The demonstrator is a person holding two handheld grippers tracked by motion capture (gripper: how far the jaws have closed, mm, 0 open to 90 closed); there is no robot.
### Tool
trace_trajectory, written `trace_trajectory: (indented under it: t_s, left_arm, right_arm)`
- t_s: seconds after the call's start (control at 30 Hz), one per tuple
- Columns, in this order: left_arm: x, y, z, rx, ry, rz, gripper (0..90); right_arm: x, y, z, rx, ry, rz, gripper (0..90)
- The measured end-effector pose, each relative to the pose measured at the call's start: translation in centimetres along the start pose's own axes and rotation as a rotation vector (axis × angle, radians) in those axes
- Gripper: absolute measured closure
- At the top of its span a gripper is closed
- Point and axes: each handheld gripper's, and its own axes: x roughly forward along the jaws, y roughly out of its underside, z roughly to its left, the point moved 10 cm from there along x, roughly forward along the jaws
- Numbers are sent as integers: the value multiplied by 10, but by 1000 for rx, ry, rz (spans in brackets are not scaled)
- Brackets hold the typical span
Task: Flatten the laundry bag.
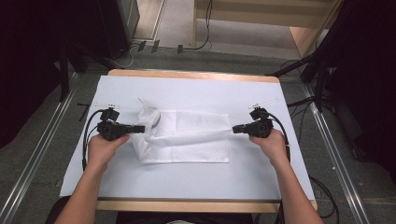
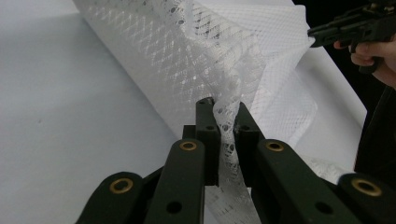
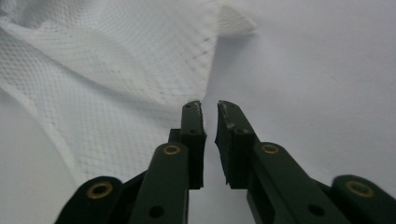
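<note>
Jaws of left gripper (image 2: 223, 122) pinching a bunched edge of white mesh bag (image 1: 187, 135); jaws of right gripper (image 3: 210, 116) slightly parted, nothing between, just off the bag's opposite edge. Bag spread flat between both grippers on white desk (image 1: 187, 182), lifted at the pinched end.

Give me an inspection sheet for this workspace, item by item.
Surface: wooden table under a white sheet, flat.
Job's things: white mesh cloth, partly folded, left end lifted and bunched.
Clutter: nothing seen.
Grippers: left gripper shut on the cloth's edge; right gripper at the cloth's right edge, jaws slightly apart, nothing between them.
Cables: one black cable loops from the left gripper, another from the right; more on the floor.
Surroundings: grey floor, metal rails, dark stands, wooden furniture behind.
</note>
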Motion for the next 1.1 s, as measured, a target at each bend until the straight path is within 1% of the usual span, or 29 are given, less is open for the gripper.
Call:
trace_trajectory:
  t_s: [0.03, 0.07, 0.1, 0.2, 0.23, 0.27, 0.3, 0.43, 0.47, 0.5, 0.53, 0.57, 0.6, 0.63, 0.67, 0.7, 0.73, 0.77, 0.8, 0.83, 0.87, 0.9, 0.93, 0.97, 1.0, 1.03, 1.07, 1.1]
  left_arm:
    - [-1, 2, 1, 2, -4, 4, 850]
    - [-4, 5, 4, 9, -20, 14, 826]
    - [-6, 6, 5, 9, -25, 14, 817]
    - [-12, 8, 10, 19, -59, 14, 778]
    - [-12, 8, 10, 19, -59, 14, 760]
    - [-15, 10, 11, 24, -73, 18, 753]
    - [-20, 11, 14, 27, -90, 16, 741]
    - [-33, 13, 20, 15, -127, -3, 675]
    - [-33, 13, 20, 15, -127, -3, 654]
    - [-36, 13, 21, 14, -135, -6, 654]
    - [-39, 12, 22, 18, -142, -9, 633]
    - [-42, 10, 22, 22, -148, -20, 593]
    - [-48, 7, 21, 29, -159, -26, 581]
    - [-49, 5, 20, 38, -170, -24, 567]
    - [-49, 5, 20, 38, -170, -24, 561]
    - [-50, 2, 19, 48, -176, -23, 561]
    - [-49, -4, 18, 58, -177, -27, 553]
    - [-49, -4, 18, 58, -177, -27, 550]
    - [-47, -7, 18, 59, -182, -28, 544]
    - [-45, -10, 20, 57, -182, -24, 544]
    - [-40, -13, 24, 48, -188, -22, 538]
    - [-37, -13, 26, 37, -188, -21, 536]
    - [-37, -13, 26, 37, -188, -21, 537]
    - [-34, -12, 28, 27, -181, -16, 539]
    - [-32, -11, 30, 20, -174, -16, 544]
    - [-28, -8, 33, 4, -164, -8, 554]
    - [-28, -8, 33, 4, -164, -8, 569]
    - [-25, -4, 34, 4, -164, 8, 581]
  right_arm:
    - [0, 0, 0, 0, 0, 0, 787]
    - [-2, -4, -3, -5, 6, -33, 757]
    - [-3, -6, -4, -5, 11, -44, 737]
    - [-3, -11, -5, -21, 32, -67, 711]
    - [-3, -11, -5, -21, 32, -67, 711]
    - [-1, -15, -4, -36, 45, -78, 698]
    - [0, -17, -3, -53, 49, -87, 691]
    - [2, -27, 2, -76, 66, -113, 661]
    - [2, -29, 3, -81, 67, -119, 644]
    - [2, -29, 3, -81, 67, -119, 644]
    - [2, -32, 3, -85, 70, -131, 627]
    - [2, -37, 3, -86, 70, -148, 614]
    - [3, -39, 3, -86, 74, -149, 612]
    - [4, -41, 2, -86, 82, -148, 612]
    - [6, -44, 1, -88, 88, -151, 612]
    - [6, -44, 1, -88, 88, -151, 616]
    - [10, -51, -2, -92, 98, -159, 620]
    - [10, -51, -2, -92, 98, -159, 620]
    - [16, -59, -6, -81, 105, -166, 626]
    - [16, -59, -6, -81, 105, -166, 626]
    - [25, -65, -8, -63, 97, -164, 628]
    - [31, -66, -9, -59, 96, -162, 629]
    - [31, -66, -9, -59, 96, -162, 629]
    - [42, -65, -11, -64, 100, -146, 627]
    - [48, -63, -13, -67, 101, -129, 622]
    - [53, -61, -13, -69, 101, -111, 614]
    - [53, -61, -13, -69, 101, -111, 614]
    - [61, -55, -14, -75, 106, -74, 582]
